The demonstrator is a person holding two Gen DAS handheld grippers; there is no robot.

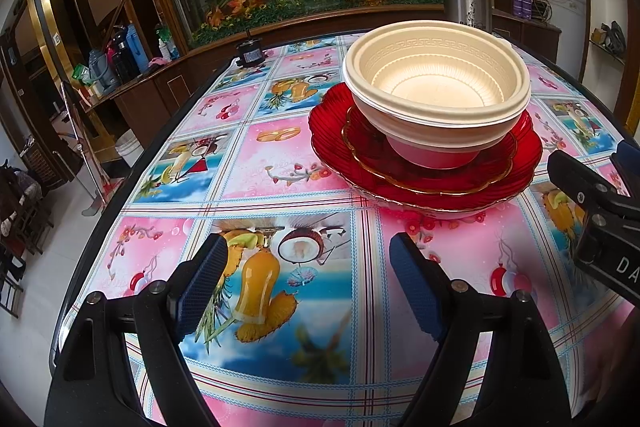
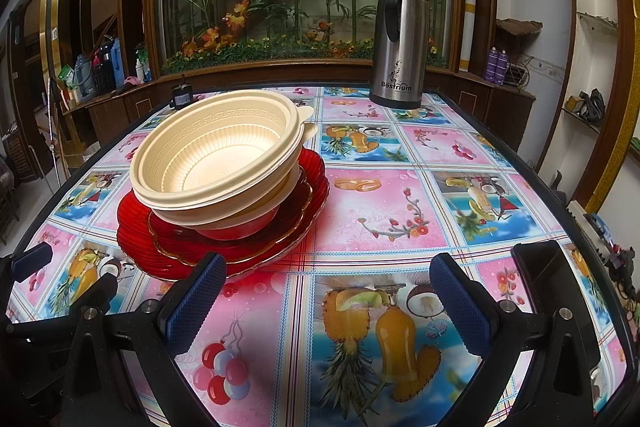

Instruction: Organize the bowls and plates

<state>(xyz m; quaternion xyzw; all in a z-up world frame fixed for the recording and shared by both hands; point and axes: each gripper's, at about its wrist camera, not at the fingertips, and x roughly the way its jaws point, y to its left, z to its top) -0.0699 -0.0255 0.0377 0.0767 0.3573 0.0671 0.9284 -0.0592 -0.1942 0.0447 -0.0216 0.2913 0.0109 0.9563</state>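
Fruit-print tablecloth (image 2: 380, 195) | cream bowls (image 2: 216, 155) nested, tilted on red plates (image 2: 136, 227) | left gripper (image 1: 308, 279) and right gripper (image 2: 328, 299) both spread wide, empty | risk: leaning bowls sliding off if nudged

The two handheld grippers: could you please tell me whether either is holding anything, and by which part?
Nothing is held. The left gripper and right gripper both have open jaws over the fruit-patterned tablecloth.
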